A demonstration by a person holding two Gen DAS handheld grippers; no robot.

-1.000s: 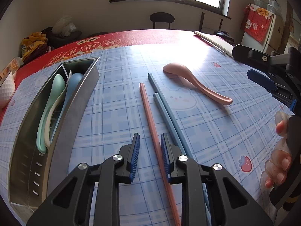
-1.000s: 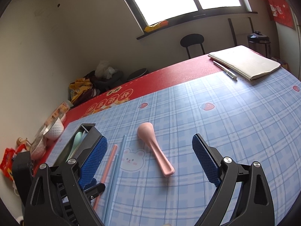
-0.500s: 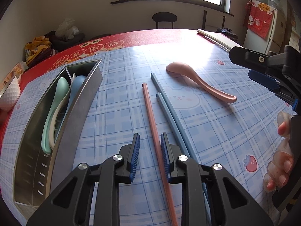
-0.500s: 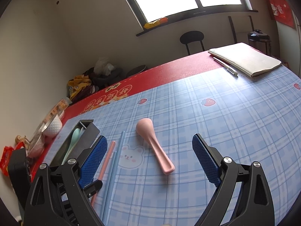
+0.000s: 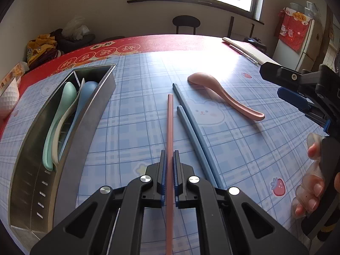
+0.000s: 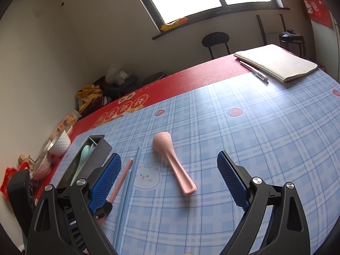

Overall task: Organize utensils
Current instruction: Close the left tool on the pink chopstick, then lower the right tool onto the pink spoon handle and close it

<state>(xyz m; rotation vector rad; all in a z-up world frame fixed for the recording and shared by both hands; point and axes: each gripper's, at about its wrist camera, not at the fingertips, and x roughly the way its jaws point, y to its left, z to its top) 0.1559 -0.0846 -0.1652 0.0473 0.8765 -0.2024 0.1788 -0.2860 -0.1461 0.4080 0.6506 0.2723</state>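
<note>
My left gripper (image 5: 169,159) is shut on the pink chopstick (image 5: 170,123), whose far tip points away across the blue plaid cloth. Two blue chopsticks (image 5: 192,131) lie just right of it, and a pink spoon (image 5: 225,97) lies bowl-down beyond them. At the left stands the metal utensil holder (image 5: 89,114) with a green spoon (image 5: 63,106) and a blue spoon (image 5: 86,93) inside. My right gripper (image 6: 167,176) hangs open above the pink spoon (image 6: 174,163), with nothing between its fingers. In the right wrist view the pink chopstick (image 6: 121,176) and the holder (image 6: 96,155) sit at the left.
A notebook (image 6: 276,61) and pen (image 6: 254,71) lie at the far right of the table. White bowls (image 6: 60,143) and snack packets stand off the cloth at the left edge. A black chair (image 5: 186,22) is behind the table. A person's fingers (image 5: 308,182) hold the right gripper's handle.
My left gripper's jaws have come together on the pink chopstick, which now runs straight between the pads. The right gripper has stayed open over the pink spoon.
</note>
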